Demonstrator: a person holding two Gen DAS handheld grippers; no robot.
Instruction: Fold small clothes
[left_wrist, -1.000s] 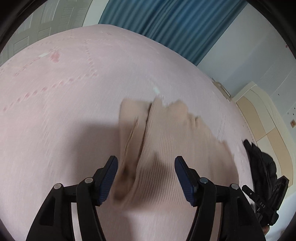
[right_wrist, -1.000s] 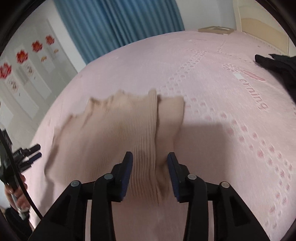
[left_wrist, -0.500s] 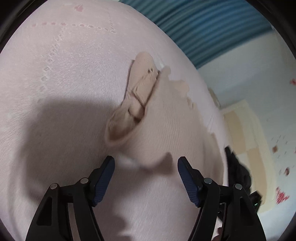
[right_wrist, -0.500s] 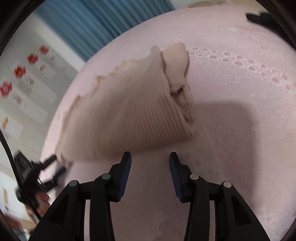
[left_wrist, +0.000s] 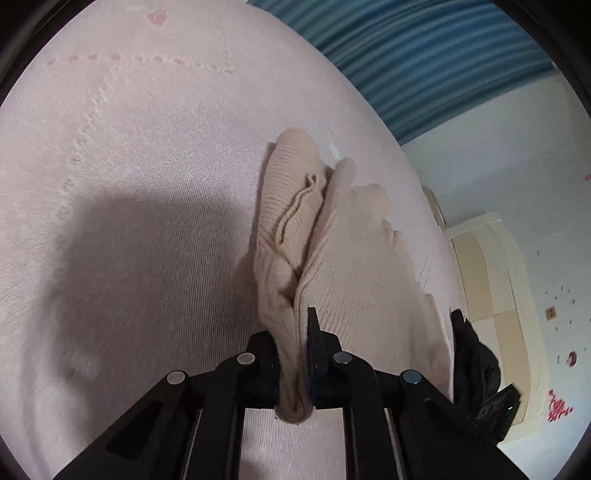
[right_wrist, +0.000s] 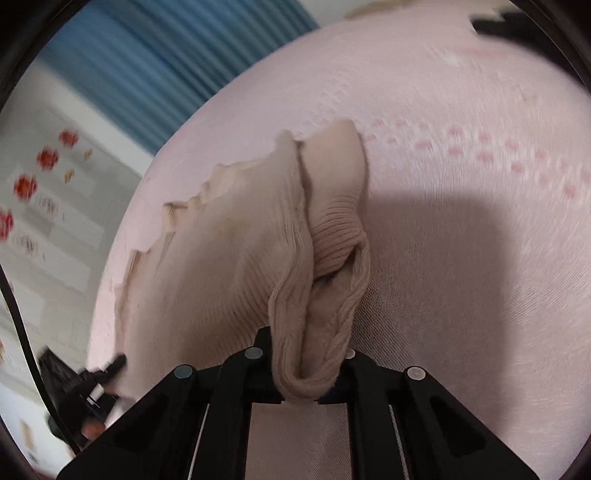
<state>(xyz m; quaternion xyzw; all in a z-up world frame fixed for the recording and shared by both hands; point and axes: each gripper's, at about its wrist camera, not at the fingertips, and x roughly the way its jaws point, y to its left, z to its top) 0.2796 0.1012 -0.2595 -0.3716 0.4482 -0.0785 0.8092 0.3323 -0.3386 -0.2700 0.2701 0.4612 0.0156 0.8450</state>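
Observation:
A beige ribbed knit garment (left_wrist: 354, 258) lies on a pink bed cover (left_wrist: 129, 184), its sleeves folded in along each side. My left gripper (left_wrist: 293, 354) is shut on the near left edge of the garment, with folded fabric bunched between the fingers. In the right wrist view the same garment (right_wrist: 229, 251) spreads to the left, and my right gripper (right_wrist: 308, 369) is shut on its near right edge, where a thick fold of knit bulges out between the fingers. The left gripper also shows at the lower left of the right wrist view (right_wrist: 88, 376).
A black garment (left_wrist: 476, 362) lies on the bed to the right of the beige one; it also shows at the far right top in the right wrist view (right_wrist: 495, 26). Blue curtains (left_wrist: 424, 66) hang beyond the bed. A cream headboard (left_wrist: 491, 273) stands at the right.
Both grippers were open over the garment a second ago. They have moved to its near edge and closed on the folded fabric, one at each corner.

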